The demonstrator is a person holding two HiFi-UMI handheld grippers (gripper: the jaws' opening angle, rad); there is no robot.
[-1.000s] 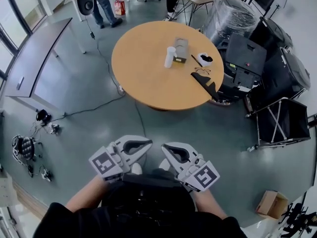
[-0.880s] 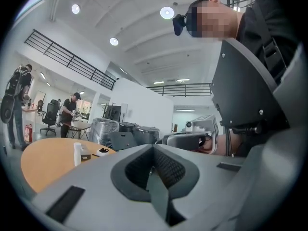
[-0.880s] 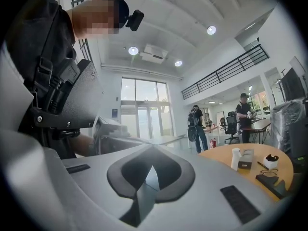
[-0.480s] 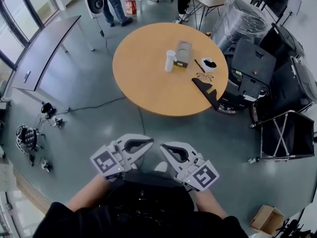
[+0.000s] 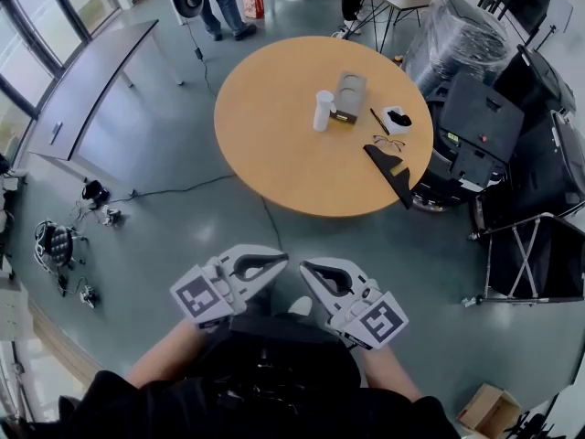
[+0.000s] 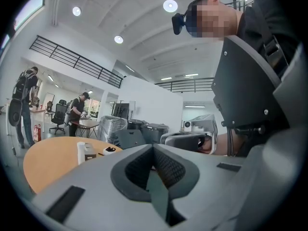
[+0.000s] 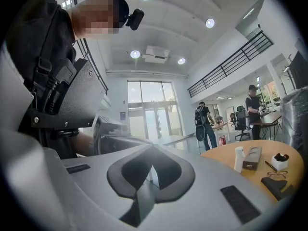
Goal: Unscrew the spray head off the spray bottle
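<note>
One white spray bottle [image 5: 324,110] stands at upper centre on the round table [image 5: 265,154], which sits slightly nearer than a second ago, so the approach continues. At lower centre, the left gripper [image 5: 277,261] and right gripper [image 5: 307,266] are closed and empty.

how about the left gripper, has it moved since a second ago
Yes. The left gripper has come closer to the round table: in the head view, the floor between it and the table's near edge is narrower.
</note>
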